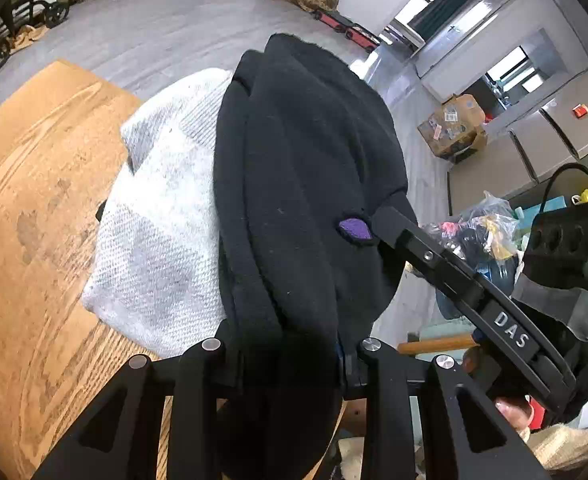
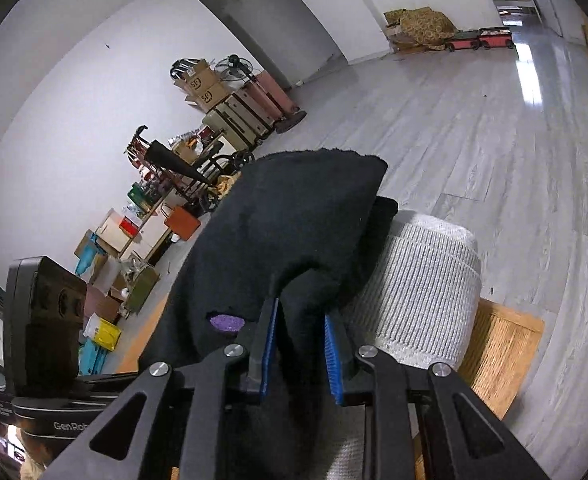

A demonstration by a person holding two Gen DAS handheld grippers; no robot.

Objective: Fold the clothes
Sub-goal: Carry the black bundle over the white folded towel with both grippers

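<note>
Left gripper (image 1: pixel 290 364) clenched on black garment (image 1: pixel 305 168); right gripper (image 2: pixel 299 354) clamps same garment from its other side. Garment bunched between both, long axis running away from claws, draped over grey-white knit (image 1: pixel 162 236). Beyond, wooden table (image 1: pixel 34 200).

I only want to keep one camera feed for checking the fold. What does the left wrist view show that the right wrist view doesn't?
Only the left wrist view shows the wide stretch of wooden table, the windows and a cardboard box on the floor. Only the right wrist view shows the blue pads pressing the black garment, and the stacked boxes by the wall. Both show that garment, its purple patch and the grey-white knit beside it.
</note>
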